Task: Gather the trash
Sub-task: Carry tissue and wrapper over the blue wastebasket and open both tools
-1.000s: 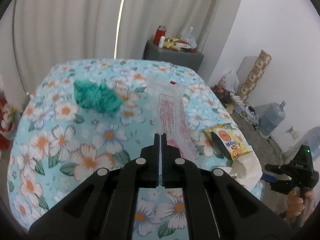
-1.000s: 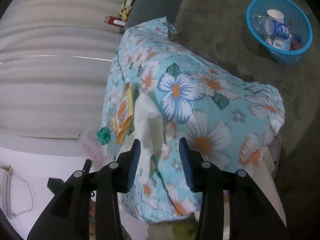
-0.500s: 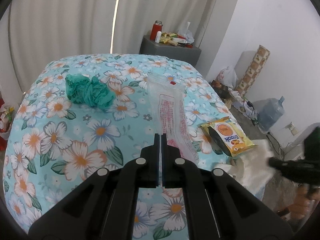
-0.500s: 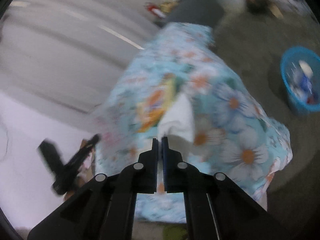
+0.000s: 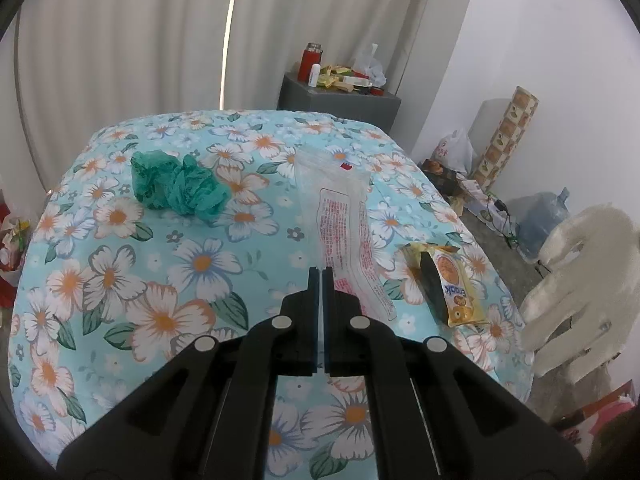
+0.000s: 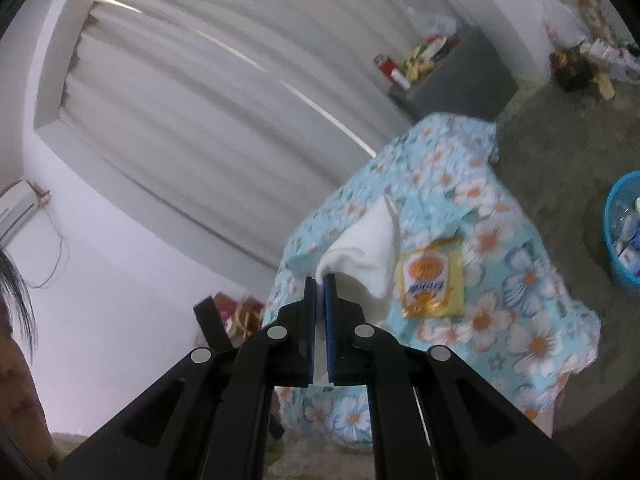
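Lifted since a second ago: my right gripper (image 6: pixel 319 280), then spread around the tissue (image 6: pixel 366 252) at the table edge, now pinches it and carries it clear of the cloth. From the left view it hangs as a white wad (image 5: pixel 576 292) off the table's right side. My left gripper (image 5: pixel 322 274) sits closed and empty above the floral cloth (image 5: pixel 160 280).

Step in hand: first pickup made, carry pending. Blue basket (image 6: pixel 624 236) stands on the floor, well to the right. Next move, I judge: swing right and down over the basket, then release.

On the table yet: snack wrapper (image 5: pixel 448 284), clear bag (image 5: pixel 344 220), green net (image 5: pixel 176 186).
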Tool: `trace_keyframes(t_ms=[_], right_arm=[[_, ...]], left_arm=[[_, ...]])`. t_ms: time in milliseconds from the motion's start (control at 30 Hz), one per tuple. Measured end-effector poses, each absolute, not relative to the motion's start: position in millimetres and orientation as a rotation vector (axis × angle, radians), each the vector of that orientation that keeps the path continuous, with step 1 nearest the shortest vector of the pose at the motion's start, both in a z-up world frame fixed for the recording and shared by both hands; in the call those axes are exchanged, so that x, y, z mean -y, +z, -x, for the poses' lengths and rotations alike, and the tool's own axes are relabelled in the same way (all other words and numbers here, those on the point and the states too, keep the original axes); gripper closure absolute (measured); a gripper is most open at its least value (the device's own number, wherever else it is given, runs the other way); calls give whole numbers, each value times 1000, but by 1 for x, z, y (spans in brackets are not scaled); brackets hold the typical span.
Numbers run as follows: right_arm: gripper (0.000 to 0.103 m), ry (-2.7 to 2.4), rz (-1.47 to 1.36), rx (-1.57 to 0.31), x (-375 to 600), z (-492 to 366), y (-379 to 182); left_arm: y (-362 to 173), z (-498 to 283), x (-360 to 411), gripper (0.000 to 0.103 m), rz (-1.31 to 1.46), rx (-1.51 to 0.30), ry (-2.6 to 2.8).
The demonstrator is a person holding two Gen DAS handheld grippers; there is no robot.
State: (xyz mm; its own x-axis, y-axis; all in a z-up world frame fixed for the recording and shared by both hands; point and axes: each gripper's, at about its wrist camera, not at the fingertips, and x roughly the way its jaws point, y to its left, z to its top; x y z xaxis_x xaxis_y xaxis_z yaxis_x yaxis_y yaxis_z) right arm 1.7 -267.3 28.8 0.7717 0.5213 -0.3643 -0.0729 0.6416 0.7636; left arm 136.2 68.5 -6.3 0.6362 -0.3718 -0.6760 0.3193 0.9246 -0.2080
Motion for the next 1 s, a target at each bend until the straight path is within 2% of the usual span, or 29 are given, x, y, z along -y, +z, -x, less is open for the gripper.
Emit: trace_keyframes(t_ms=[400, 633, 1000], right_arm=[[98, 228, -890, -640, 292, 8, 4], [98, 174, -902, -589, 310, 23, 7], [98, 81, -992, -493, 359, 48, -6]], left_arm=[[9, -123, -56, 103, 49, -755, -471], [27, -120, -33, 103, 24, -723, -537], [56, -116, 53, 103, -93, -682, -721]])
